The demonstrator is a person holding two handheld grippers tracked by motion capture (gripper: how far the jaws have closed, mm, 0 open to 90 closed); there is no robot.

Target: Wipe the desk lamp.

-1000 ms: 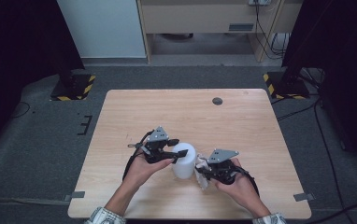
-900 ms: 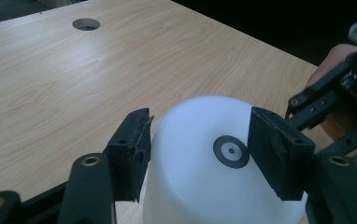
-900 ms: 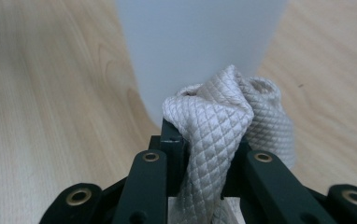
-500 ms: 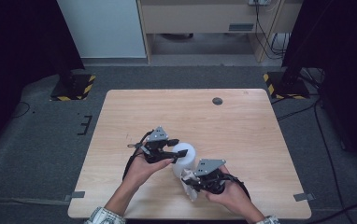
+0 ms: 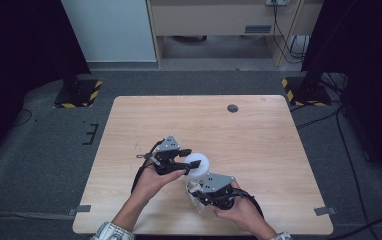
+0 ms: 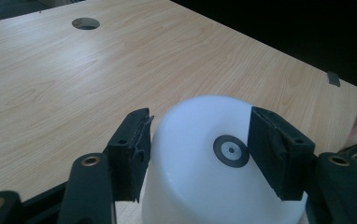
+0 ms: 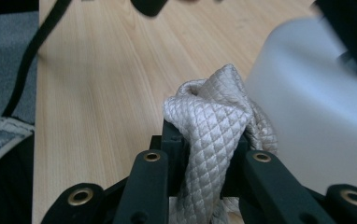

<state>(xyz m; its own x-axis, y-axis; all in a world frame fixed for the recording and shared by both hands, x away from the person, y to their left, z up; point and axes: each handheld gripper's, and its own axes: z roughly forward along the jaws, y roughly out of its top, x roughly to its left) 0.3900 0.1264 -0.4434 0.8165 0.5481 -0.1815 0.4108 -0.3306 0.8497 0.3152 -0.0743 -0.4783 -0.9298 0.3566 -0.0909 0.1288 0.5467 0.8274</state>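
A white cup point(image 5: 198, 164) stands upside down on the wooden table point(image 5: 259, 135), its base with a small black ring point(image 6: 231, 150) facing up. My left gripper point(image 5: 186, 160) comes in from the left and is shut on the cup, one jaw pressed on each side point(image 6: 200, 158). On the cup's near side, my right gripper point(image 5: 199, 197) is shut on a bunched cream quilted cloth point(image 5: 194, 192). The cloth point(image 7: 209, 116) rises between its jaws and rests against the cup's wall point(image 7: 317, 93).
A round cable hole point(image 5: 232, 108) sits near the table's far edge. Grey tape tabs point(image 5: 324, 211) mark the near corners. Stands with yellow-black striped bases point(image 5: 79, 94) are on the floor at the far left and far right, beyond the table.
My right gripper has moved left with the cloth, from the cup's right side to its near side. The left gripper and the cup have stayed in place.
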